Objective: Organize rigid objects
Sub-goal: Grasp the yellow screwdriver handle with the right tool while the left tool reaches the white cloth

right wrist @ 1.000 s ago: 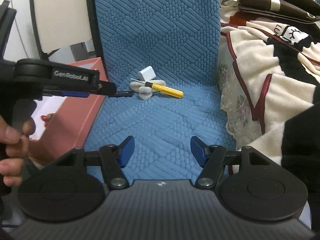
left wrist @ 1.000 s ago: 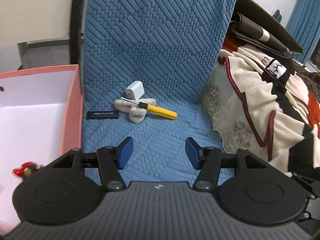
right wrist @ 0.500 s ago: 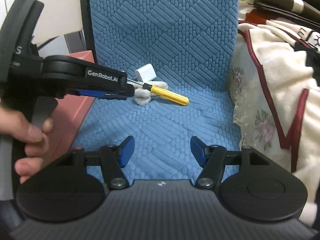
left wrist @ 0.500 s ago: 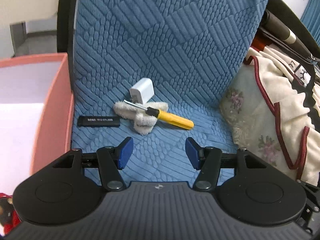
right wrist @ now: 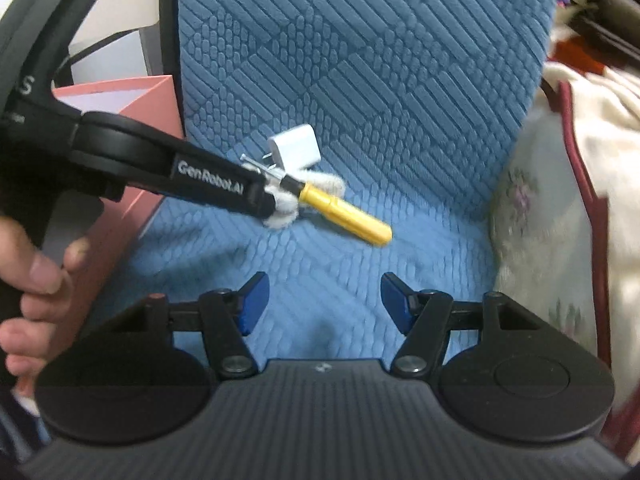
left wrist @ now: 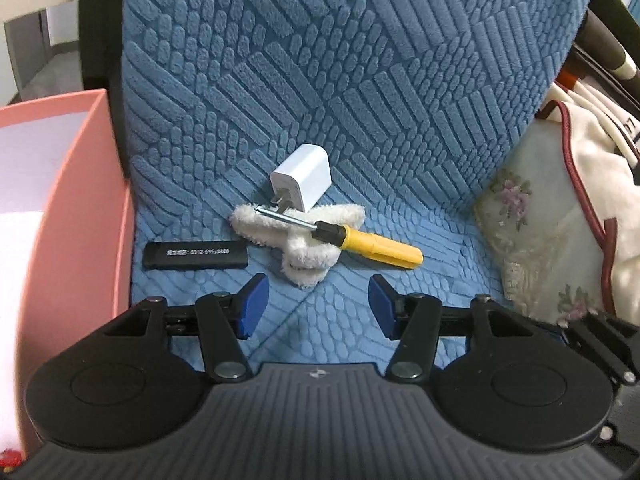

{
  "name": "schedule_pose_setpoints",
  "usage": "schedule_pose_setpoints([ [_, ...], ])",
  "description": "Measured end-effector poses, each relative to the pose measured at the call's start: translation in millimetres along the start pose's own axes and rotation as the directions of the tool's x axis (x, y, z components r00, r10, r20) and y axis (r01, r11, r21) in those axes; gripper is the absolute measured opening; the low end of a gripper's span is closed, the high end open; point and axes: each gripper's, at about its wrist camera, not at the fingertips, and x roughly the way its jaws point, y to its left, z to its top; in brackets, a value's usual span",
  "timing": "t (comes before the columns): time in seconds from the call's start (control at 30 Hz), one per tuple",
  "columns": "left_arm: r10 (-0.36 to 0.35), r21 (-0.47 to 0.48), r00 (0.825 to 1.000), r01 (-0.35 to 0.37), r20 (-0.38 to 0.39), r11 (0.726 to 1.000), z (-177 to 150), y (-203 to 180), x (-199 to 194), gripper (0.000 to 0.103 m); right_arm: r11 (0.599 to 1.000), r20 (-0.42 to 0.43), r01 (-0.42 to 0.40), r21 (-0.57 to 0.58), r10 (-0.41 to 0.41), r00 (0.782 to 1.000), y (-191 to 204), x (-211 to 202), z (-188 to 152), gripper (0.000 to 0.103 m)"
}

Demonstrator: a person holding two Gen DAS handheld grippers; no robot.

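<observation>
1. Nearest the left wrist view we see the left gripper (left wrist: pixel 316 304), its blue pads (left wrist: pixel 252 306) apart with only bare seat fabric between them; the jaws are closing, and they hold nothing.
2. Nearest the right wrist view we see the right gripper (right wrist: pixel 324 304), its blue pads (right wrist: pixel 394 306) set well apart over the seat, gripping nothing.
3. At the left edge of the right wrist view we note a hand (right wrist: pixel 36 276) wrapped round the handle of the left gripper, whose black arm reaches across toward the objects.
4. Both grippers hover above a chair (left wrist: pixel 340 100) covered in blue quilted fabric, where the task's things lie near the fold of seat and back.
5. Just beyond the left gripper's left pad we find a flat black stick (left wrist: pixel 196 255) with white print, lying apart from the other objects.
6. To its right we see a fluffy white cloth (left wrist: pixel 304 246), and across it a screwdriver (left wrist: pixel 360 240) with a yellow handle; its metal tip points left and its handle rests on the seat.
7. Behind the cloth, touching it, a white charger (left wrist: pixel 302 180) leans with its prongs facing the cloth.
8. Left of the chair stands a pink box (left wrist: pixel 86 208) with a pale inside.
9. Right of the chair we see a cream blanket (left wrist: pixel 580 200) with a dark red border.
</observation>
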Motion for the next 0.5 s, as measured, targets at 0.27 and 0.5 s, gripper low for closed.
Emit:
schedule_pose_setpoints([
  [0.27, -0.024, 0.009, 0.998, 0.025, -0.057, 1.0, 17, 2, 28, 0.055, 0.996, -0.045, -0.025, -0.084, 0.022, 0.999, -1, 37, 12, 0.058],
  [0.5, -0.045, -0.048, 0.994, 0.041, -0.099, 0.998, 26, 15, 50, 0.051, 0.972, -0.022, 0.0, -0.237, -0.005, 1.0, 4, 64, 19, 0.052],
])
